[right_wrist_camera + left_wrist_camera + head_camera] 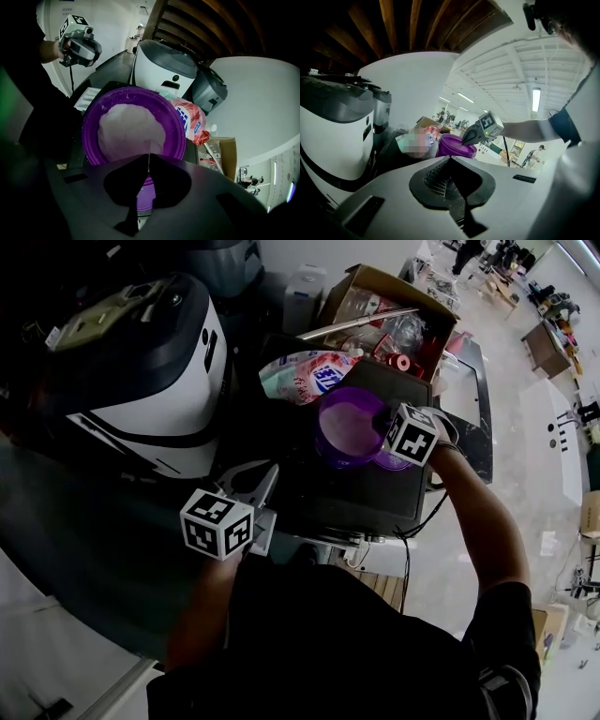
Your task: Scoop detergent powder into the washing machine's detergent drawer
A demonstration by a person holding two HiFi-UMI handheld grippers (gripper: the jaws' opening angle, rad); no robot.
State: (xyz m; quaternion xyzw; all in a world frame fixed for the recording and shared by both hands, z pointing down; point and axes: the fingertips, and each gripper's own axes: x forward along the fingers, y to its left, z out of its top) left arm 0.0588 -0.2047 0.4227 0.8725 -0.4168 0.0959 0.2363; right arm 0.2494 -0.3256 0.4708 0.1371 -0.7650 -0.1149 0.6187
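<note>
Right hand-held gripper (147, 158): jaws closed tight on the short handle (143, 194) of a round purple plastic scoop (90, 136), nothing else in them. The scoop is to the right of the big white-and-black rounded appliance (155, 371), over a dark flat-topped unit (356, 488); resting or lifted, can't tell. It's roughly level and heaped w/ white detergent powder (131, 129), nearly to the rim.

Left hand-held gripper (450, 158): jaws together, empty, low in front of the appliance, well apart from the scoop.

Detergent drawer: not made out in any view, so target unconfirmed.

Risks, as I judge them:
- Load is high. Any tilt or jerk in transit means powder over the rim onto the dark unit.
- Grip is on the handle only. Weight out front could pivot the scoop down in the jaws and dump the lot.
- A pink-and-blue printed plastic bag (305, 371) and an open cardboard box (375, 296) crowd the space right of the appliance. A knock there means a spill.
- If the drawer is shut, the left hand-held gripper must open it first, else there's nowhere to pour.
</note>
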